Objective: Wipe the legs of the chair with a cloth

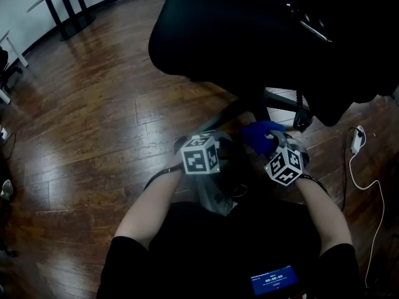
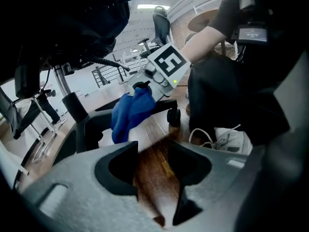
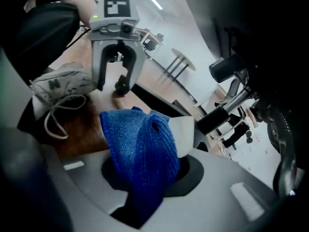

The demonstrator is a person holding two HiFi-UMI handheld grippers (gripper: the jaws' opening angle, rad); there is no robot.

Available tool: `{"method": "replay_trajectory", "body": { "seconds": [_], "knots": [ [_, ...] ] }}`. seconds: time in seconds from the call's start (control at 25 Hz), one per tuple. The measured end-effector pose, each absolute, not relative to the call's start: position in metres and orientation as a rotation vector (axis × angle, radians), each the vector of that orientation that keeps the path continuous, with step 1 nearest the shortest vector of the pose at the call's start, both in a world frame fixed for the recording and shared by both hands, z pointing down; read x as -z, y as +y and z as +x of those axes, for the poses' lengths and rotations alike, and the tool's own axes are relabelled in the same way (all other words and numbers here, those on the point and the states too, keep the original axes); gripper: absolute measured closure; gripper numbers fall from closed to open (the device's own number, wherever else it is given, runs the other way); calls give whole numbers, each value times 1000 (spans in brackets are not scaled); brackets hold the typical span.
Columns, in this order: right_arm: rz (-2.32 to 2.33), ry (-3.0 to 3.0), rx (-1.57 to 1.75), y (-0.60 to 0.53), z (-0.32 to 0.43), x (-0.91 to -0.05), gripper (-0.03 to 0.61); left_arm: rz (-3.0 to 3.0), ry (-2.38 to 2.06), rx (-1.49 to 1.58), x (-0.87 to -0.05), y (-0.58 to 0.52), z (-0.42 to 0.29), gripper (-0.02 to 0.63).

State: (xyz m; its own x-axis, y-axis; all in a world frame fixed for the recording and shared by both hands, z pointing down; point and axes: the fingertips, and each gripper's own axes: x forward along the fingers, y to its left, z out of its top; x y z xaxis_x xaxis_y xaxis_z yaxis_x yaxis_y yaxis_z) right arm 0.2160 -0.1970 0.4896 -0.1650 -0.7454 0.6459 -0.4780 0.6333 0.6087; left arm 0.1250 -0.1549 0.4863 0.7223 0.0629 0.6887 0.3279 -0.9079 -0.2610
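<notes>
A black office chair (image 1: 249, 30) stands ahead, its dark base legs (image 1: 227, 114) spreading over the wooden floor. My right gripper (image 3: 149, 151) is shut on a bunched blue cloth (image 3: 145, 139), which hangs close to the chair's base; whether it touches a leg I cannot tell. In the head view the cloth (image 1: 262, 132) shows just ahead of the right marker cube. The left gripper (image 2: 152, 153) is open with only floor showing between its jaws. Seen from the right gripper view, the left gripper (image 3: 114, 87) hovers over a chair leg (image 3: 159, 100) near a castor (image 2: 174, 116).
A white sneaker (image 2: 231, 139) with loose laces is on the floor beside the chair base. A white charger and cable (image 1: 358, 139) lie on the floor at the right. Dark table legs (image 1: 68, 8) stand far off at the upper left.
</notes>
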Motion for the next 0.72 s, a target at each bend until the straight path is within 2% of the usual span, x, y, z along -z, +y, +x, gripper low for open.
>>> {"method": "replay_trajectory", "body": {
  "seconds": [0.2, 0.36, 0.52, 0.72],
  "knots": [
    [704, -1792, 212, -93, 221, -522, 500, -2519, -322, 1068, -493, -146, 118, 428],
    [675, -1820, 98, -43, 226, -533, 494, -2505, -329, 1056, -486, -143, 123, 428],
    [720, -1807, 102, -58, 228, -529, 495, -2505, -334, 1043, -483, -141, 125, 428],
    [825, -1769, 187, -129, 221, -516, 495, -2534, -311, 1019, -484, -149, 125, 428]
  ]
}}
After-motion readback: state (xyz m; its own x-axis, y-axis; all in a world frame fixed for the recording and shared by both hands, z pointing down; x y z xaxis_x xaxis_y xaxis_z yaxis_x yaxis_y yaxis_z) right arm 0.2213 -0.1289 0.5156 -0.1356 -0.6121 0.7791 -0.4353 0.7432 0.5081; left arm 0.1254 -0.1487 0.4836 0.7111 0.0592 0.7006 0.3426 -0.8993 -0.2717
